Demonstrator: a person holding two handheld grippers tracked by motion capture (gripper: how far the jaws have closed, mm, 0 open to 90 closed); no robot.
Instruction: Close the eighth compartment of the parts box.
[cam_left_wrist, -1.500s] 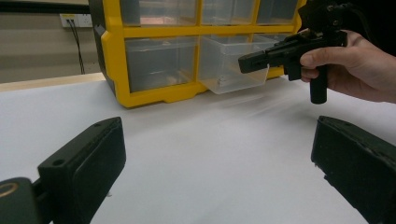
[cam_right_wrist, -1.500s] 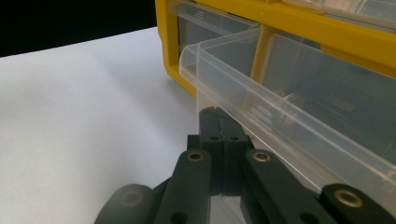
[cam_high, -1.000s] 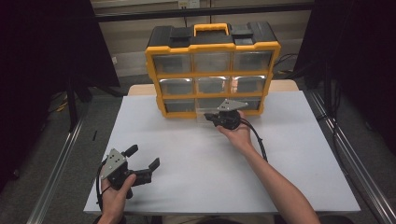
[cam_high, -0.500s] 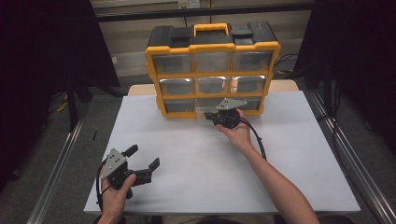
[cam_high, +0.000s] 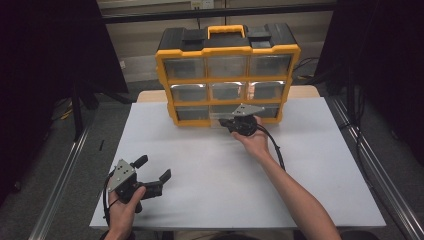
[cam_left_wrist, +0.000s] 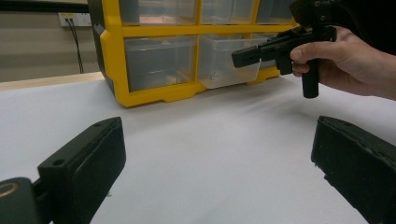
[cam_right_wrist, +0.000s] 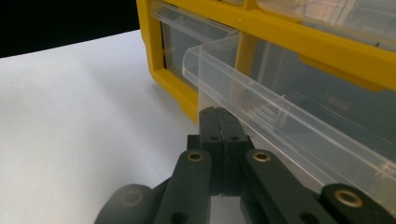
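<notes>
A person is sitting at a table (cam_high: 200, 200) covered in white. At the back of it is standing a yellow and black box of drawers (cam_high: 227, 75), with three rows of see-through drawers.

The right gripper (cam_high: 231, 121) is reaching up to the bottom row of the box. Its jaws are squeezed tight together, and in the right gripper view (cam_right_wrist: 218, 122) they are pinching the front of the clear middle drawer (cam_right_wrist: 261, 112). That drawer is sticking out a little way from the box, while the drawers next to it are sitting flat in their places. In the left gripper view the same drawer (cam_left_wrist: 226, 60) is poking out past the yellow frame, with the right gripper (cam_left_wrist: 245, 56) at its front edge.

The left gripper (cam_high: 152, 172) is waiting near the front left corner of the table, well apart from the box. Its jaws are spread wide and nothing is between them.

So the job looks like it is just getting going. The drawer is grabbed and is part of the way out. It seems the rest of the pull is still to do. It is hard to tell what is lying inside the drawer, because the plastic is shiny. The left gripper is doing nothing yet, and maybe it is waiting for a turn.
</notes>
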